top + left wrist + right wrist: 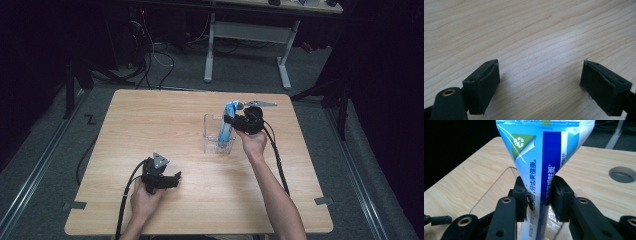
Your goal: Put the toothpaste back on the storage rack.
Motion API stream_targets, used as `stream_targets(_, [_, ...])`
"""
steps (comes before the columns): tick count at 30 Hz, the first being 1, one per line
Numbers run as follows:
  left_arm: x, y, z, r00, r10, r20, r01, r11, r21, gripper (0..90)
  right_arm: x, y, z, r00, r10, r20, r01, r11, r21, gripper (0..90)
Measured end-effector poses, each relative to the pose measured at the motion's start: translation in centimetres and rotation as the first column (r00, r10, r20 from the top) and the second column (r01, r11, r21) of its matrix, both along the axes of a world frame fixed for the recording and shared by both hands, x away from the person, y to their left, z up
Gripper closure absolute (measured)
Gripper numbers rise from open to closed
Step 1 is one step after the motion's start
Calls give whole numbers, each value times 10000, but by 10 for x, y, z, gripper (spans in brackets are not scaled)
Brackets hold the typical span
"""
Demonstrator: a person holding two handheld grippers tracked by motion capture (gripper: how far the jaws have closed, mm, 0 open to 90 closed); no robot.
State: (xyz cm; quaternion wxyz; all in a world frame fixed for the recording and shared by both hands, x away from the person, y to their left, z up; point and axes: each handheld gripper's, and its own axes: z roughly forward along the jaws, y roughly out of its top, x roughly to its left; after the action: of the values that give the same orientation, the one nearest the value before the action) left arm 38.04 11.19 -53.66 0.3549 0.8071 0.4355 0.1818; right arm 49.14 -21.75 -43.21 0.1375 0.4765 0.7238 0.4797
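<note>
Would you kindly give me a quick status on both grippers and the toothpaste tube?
Right gripper shut on toothpaste tube, tube upright in clear holder. Left gripper open, low over bare table. Nothing in the way.

Desk [150, 130] was brightly lit from overhead, room around it sank into near-black, soft shadows under the arms, high view slightly soft, glare on the toothpaste tube [541, 157], close views sharp.

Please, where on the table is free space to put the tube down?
Bare wood lies left of the clear holder, up to the table edge, and on the near side between the left gripper and the person's right forearm. It is crowded around the holder, where the right gripper clamps the blue tube.
</note>
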Motion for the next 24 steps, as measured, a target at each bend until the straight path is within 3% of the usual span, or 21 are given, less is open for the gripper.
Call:
stream_targets(5, [0, 0, 0, 10000, -13, 4, 13, 10000, 22, 161, -1, -8, 5, 9991, -313, 284, 316, 9994, -114, 687])
stream_targets(18, [0, 0, 0, 10000, -2, -2, 2, 10000, 13, 161, -2, -14, 5, 9988, -370, 310, 383, 9984, -405, 683])
stream_targets(24, [0, 0, 0, 10000, -1, -2, 1, 10000, 12, 161, -6, -14, 8, 9985, -331, 443, 351, 9984, -452, 596])
